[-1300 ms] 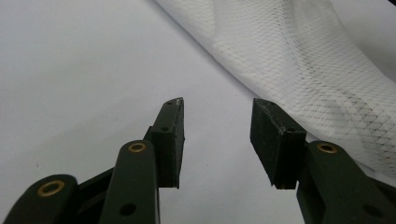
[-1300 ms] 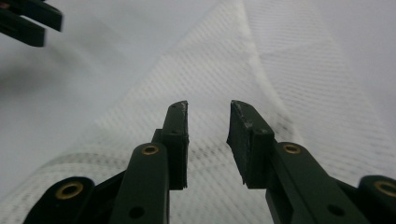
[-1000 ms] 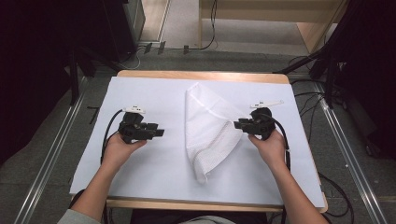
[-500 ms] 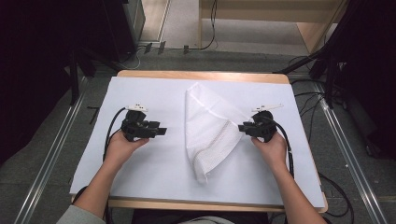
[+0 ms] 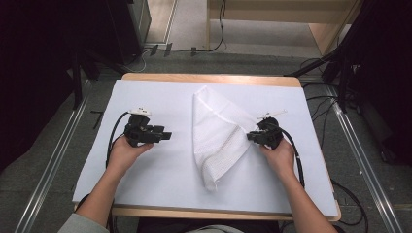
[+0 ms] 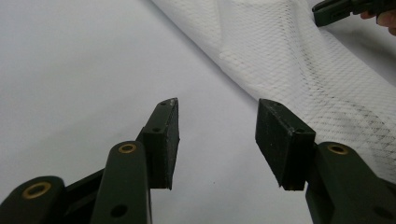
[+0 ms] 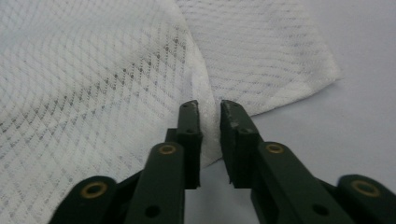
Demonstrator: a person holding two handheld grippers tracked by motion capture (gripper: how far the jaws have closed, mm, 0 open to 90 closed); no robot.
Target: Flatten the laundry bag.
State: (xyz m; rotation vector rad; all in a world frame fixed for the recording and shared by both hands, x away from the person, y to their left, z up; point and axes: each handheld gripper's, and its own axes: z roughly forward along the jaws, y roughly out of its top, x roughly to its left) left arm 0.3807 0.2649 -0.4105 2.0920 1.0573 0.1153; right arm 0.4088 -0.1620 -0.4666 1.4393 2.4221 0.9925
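1. The tabletop (image 5: 209, 78) is of light wood, and a white sheet (image 5: 160, 179) covers almost all of it; the bare wood shows as a narrow strip at the far edge and the near edge.
2. The floor (image 5: 43, 160) is grey and looks like carpet.
3. Two metal rails (image 5: 53, 167) lie on the floor, one at each side of the tabletop.
4. Behind the tabletop stands a piece of light wooden furniture (image 5: 272, 24).
5. Black cables (image 5: 221, 29) run over the floor at the far side, and more lie at the right.
6. The upper left and upper right corners are very dark.
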